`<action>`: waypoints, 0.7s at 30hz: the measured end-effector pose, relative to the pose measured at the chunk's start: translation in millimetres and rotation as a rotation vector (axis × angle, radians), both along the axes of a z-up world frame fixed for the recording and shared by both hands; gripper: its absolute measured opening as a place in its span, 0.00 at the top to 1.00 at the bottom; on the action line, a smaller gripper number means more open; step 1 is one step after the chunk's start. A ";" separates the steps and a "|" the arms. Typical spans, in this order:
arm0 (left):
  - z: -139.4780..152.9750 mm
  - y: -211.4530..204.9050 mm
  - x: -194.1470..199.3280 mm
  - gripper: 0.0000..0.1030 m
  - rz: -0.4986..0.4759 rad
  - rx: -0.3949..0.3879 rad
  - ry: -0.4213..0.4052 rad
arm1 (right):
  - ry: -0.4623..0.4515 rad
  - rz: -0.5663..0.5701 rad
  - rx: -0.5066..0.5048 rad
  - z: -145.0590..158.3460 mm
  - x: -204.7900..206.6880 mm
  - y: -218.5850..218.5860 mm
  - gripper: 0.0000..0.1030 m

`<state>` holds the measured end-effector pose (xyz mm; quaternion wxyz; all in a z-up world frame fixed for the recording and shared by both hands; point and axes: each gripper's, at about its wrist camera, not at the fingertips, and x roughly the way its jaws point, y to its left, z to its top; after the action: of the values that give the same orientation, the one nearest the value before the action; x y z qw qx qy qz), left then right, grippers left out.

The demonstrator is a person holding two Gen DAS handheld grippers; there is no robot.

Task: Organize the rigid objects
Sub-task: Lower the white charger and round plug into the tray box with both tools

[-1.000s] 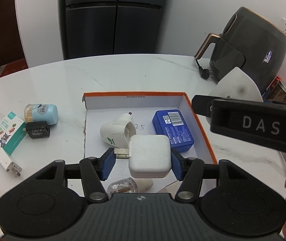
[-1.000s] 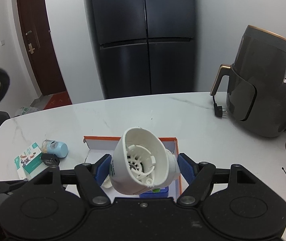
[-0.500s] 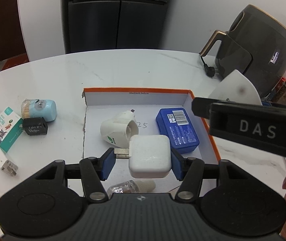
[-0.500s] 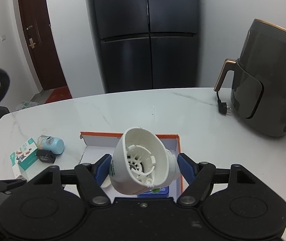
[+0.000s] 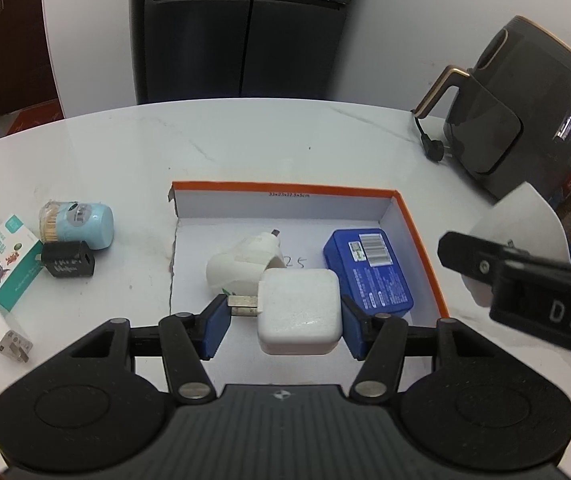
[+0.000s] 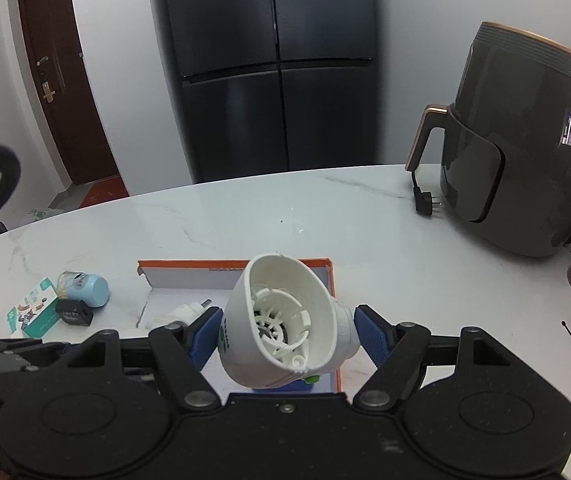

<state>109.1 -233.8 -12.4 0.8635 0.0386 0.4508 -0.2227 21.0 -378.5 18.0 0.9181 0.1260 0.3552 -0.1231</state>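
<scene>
White marble surface point(image 5: 245, 140) carries an orange-rimmed box point(image 5: 417, 236). Left gripper point(image 5: 285, 326) clamps a white charger point(image 5: 299, 312) above it. Right gripper point(image 6: 285, 338) clamps a white plastic cone point(image 6: 281, 324).

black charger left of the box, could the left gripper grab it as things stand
Probably not yet. The left gripper is shut on the white adapter over the box, so its jaws are full. The black charger itself lies uncovered on the table.

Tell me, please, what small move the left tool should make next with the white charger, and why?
Probably lower it a little and release: the left tool grips the white charger above bare floor of the orange-edged box, between the white plug-in device and blue tin.
</scene>
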 end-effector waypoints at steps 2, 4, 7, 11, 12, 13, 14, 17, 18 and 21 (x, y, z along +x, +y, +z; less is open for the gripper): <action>1.0 -2.5 3.1 0.44 -0.002 -0.002 -0.004 | 0.000 -0.002 -0.001 -0.2 1.9 -1.4 0.16; 2.7 -5.9 6.7 0.44 -0.006 -0.007 -0.009 | -0.002 0.000 -0.006 0.3 5.3 -2.6 0.16; 6.4 -12.0 11.4 0.44 -0.017 -0.013 -0.025 | -0.010 0.003 -0.006 2.1 11.6 -5.6 0.16; 7.9 -19.4 18.5 0.43 -0.026 -0.018 -0.038 | -0.019 -0.024 -0.001 5.2 21.6 -16.5 0.16; 7.7 -20.9 20.2 0.43 -0.027 -0.017 -0.041 | -0.018 -0.026 0.002 5.3 24.6 -18.9 0.16; 7.1 -22.3 21.8 0.43 -0.029 -0.016 -0.044 | -0.018 -0.028 0.001 5.4 27.1 -20.6 0.16; 6.6 -23.5 23.6 0.43 -0.030 -0.015 -0.046 | -0.018 -0.029 -0.003 5.6 29.6 -21.8 0.16; 5.2 -25.2 29.9 0.43 -0.027 -0.014 -0.048 | -0.014 -0.020 -0.005 4.2 38.1 -23.9 0.16; 4.9 -25.8 31.8 0.43 -0.026 -0.013 -0.050 | -0.011 -0.020 -0.004 3.1 41.1 -24.4 0.16; 5.3 -25.9 36.9 0.43 -0.026 -0.014 -0.055 | 0.003 -0.017 0.014 -1.5 49.6 -26.4 0.16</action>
<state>146.1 -259.7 -7.2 0.8728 0.0448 0.4248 -0.2360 70.6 -404.9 16.5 0.9156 0.1353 0.3562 -0.1283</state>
